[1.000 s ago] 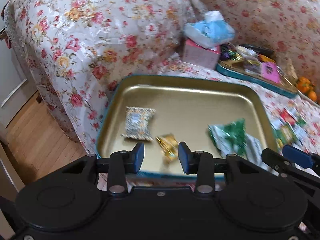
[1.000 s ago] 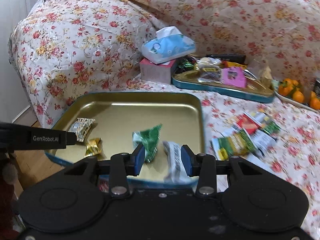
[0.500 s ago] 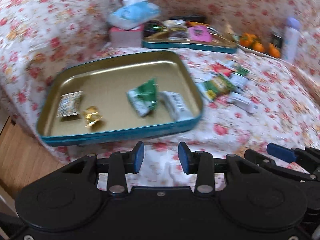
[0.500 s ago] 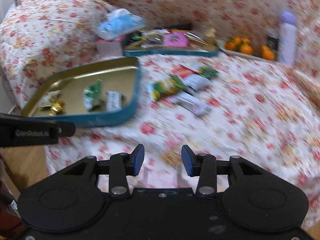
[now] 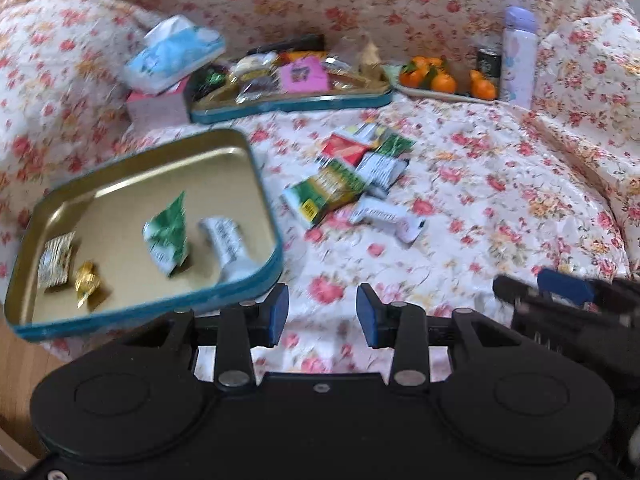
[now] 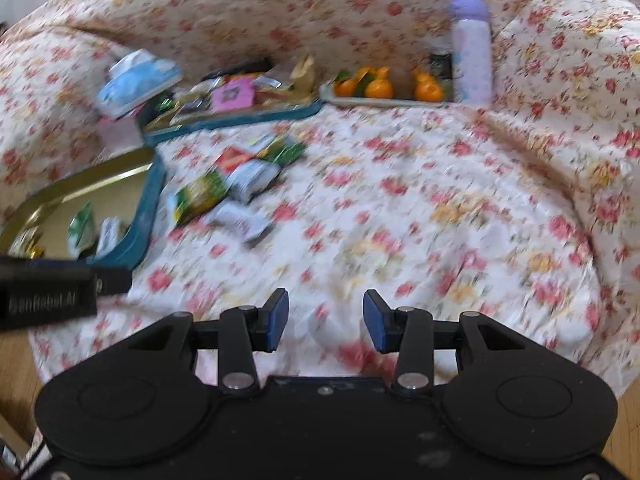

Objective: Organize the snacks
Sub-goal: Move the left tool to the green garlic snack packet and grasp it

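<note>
The tray (image 5: 256, 168) holding four snacks lies left of the left gripper (image 5: 322, 310); the loose packets (image 5: 352, 176) lie ahead on the floral cover (image 5: 480, 200). Both it and the right gripper (image 6: 322, 318) stand apart, empty. Blur hides the labels.

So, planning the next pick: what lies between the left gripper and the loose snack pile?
Only bare floral cover, seen in the left wrist view, lies between the left gripper and the snack pile.
</note>
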